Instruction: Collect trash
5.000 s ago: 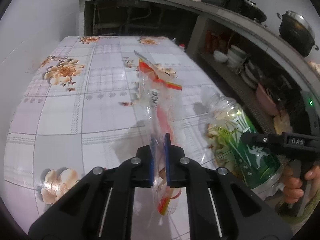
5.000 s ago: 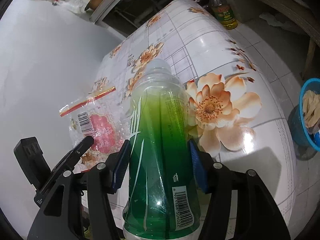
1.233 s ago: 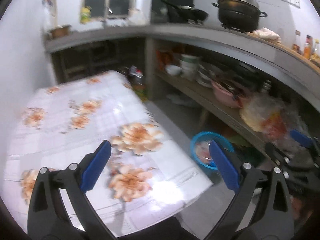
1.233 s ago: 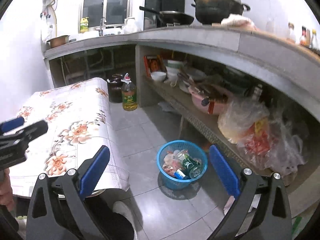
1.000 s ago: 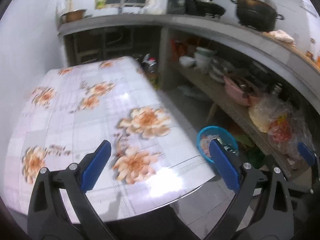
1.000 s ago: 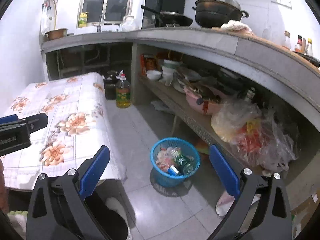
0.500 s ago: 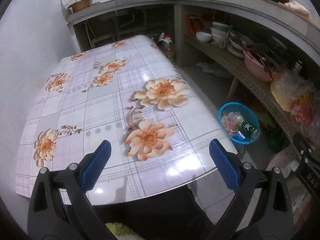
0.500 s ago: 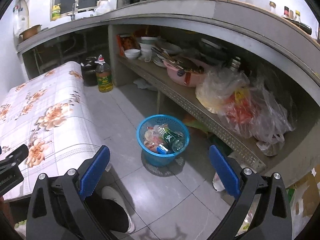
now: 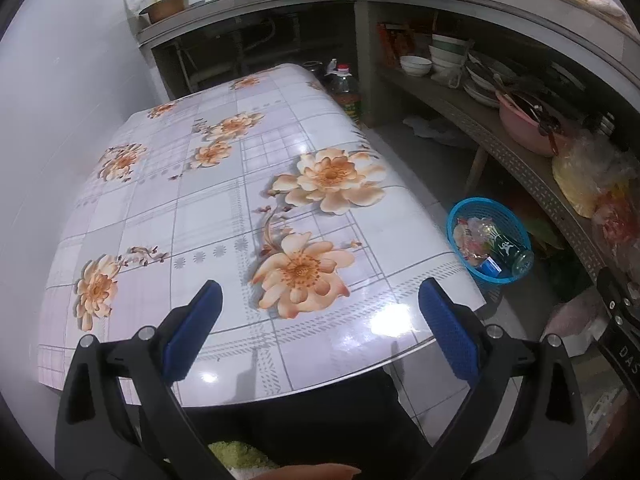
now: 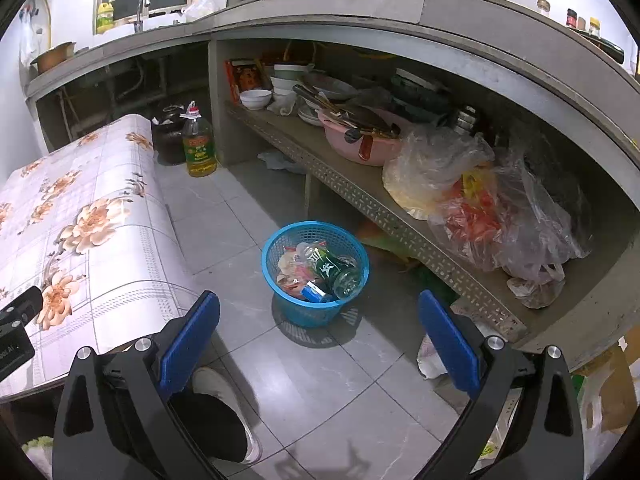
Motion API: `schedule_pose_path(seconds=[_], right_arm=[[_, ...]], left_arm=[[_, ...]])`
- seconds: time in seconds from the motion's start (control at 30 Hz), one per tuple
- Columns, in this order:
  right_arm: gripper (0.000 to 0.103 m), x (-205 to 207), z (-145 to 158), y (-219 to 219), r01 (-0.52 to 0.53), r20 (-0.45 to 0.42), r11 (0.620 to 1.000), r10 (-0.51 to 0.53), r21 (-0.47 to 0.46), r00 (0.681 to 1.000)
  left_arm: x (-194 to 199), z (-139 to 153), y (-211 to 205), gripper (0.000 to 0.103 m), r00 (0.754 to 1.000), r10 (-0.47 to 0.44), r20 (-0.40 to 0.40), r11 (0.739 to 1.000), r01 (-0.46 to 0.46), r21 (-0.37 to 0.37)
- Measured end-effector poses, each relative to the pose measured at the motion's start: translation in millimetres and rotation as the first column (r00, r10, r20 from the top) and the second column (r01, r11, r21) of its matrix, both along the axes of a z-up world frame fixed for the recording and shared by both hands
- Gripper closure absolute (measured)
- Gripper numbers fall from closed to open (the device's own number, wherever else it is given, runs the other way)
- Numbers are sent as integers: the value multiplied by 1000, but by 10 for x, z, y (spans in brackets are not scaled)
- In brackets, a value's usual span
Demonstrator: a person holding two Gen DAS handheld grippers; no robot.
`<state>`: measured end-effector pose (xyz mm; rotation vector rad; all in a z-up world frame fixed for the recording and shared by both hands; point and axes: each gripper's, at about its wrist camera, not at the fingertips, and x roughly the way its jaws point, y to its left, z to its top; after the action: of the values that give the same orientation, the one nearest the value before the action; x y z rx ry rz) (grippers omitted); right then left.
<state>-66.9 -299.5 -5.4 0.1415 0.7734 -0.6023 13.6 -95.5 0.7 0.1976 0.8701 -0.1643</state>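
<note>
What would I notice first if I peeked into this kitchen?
Probably the bright blue basket on the grey floor beside the table, with a green bottle and wrappers inside. Next, the big orange flowers on the shiny tablecloth. Then the crinkly plastic bags bulging on the low shelf.

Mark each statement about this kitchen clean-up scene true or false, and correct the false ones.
1. The green bottle lies inside the blue basket. True.
2. The blue basket stands on the flowered table. False: it stands on the tiled floor beside the table.
3. The left hand-held gripper is open and holds nothing. True.
4. The right hand-held gripper is shut on a plastic wrapper. False: it is open and empty.
5. A bottle of cooking oil stands on the floor near the far end of the table. True.
</note>
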Motion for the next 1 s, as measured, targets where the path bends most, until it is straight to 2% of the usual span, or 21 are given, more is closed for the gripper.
schedule_pose_path(seconds=[1.0], right_arm=[[6,18,21,2,-19,-3,1000,19,-14,1000]], left_arm=[[-2,7,45,9,1000,7,-2,1000,-7,2]])
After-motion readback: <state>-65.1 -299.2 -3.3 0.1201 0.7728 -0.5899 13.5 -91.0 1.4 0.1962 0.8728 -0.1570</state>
